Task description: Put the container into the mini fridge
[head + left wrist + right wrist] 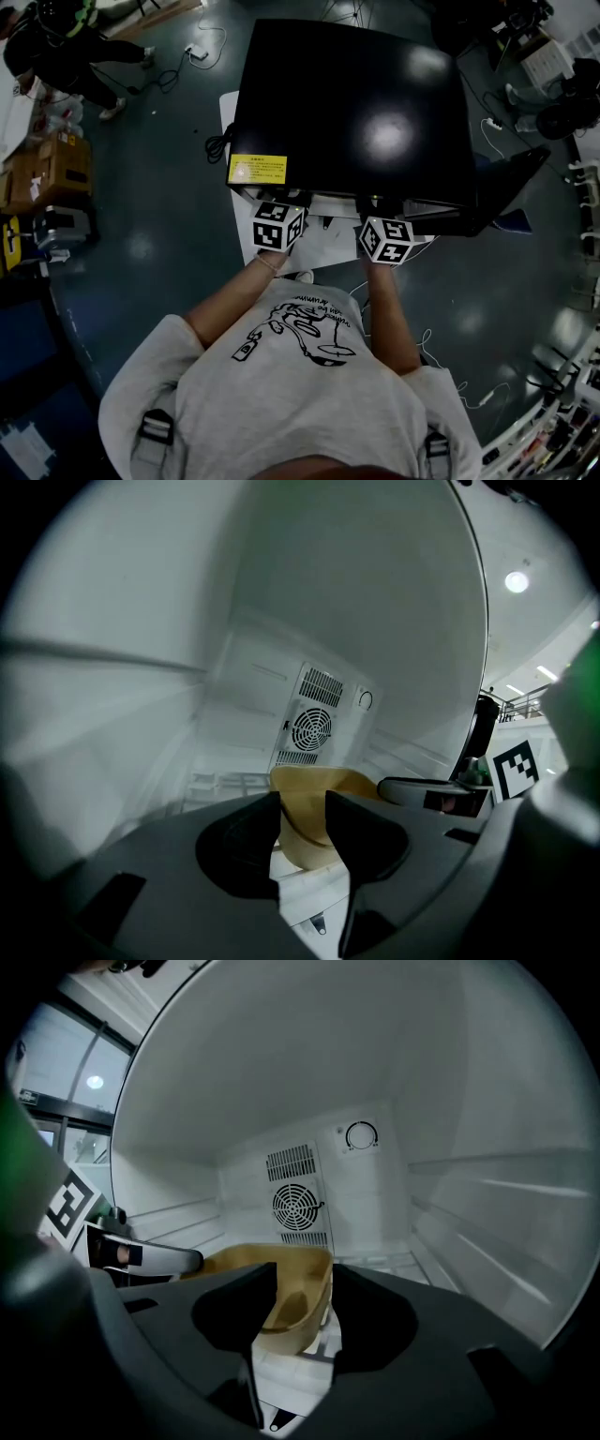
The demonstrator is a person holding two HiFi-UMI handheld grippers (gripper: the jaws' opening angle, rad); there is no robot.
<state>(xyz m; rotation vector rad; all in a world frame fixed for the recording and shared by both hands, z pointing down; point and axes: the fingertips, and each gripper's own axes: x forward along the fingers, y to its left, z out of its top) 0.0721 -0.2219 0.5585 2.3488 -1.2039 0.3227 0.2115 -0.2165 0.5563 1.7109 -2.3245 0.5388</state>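
The person's grey T-shirt [309, 394] fills the bottom of the head view. Both forearms reach forward from it to the open front of the black mini fridge [352, 103]. The fridge door [506, 187] is swung out to the person's right.

**Gripper state**
- The left gripper [302, 803] has its jaws clamped on the near rim of the tan container [305, 832].
- The right gripper [306, 1274] has its jaws closed on the container's side wall, at the opposite end.
- In the head view only the marker cubes [278, 225] show at the fridge opening. The jaws themselves are inside the cabinet.

**Container position**
The container is already inside the white compartment, forward of the rear fan grille [297, 1206] and the thermostat dial [361, 1135]. It sits low, over the wire shelf [380, 1262]. Whether its base touches the shelf cannot be told from these views.

**Step in hand (judged): set down and release**
1. Keep both grippers at the same height so that the open container stays level.
2. Lower both together until the base rests flat on the shelf. Do not open either jaw before then, because a one-sided release would probably tip the container.
3. Open both jaws fully so that the pads clear the thin rim.
4. Withdraw each gripper straight back along its own line, so that it neither hooks the rim nor drags the container forward.
5. Keep the right gripper away from the open door during withdrawal.
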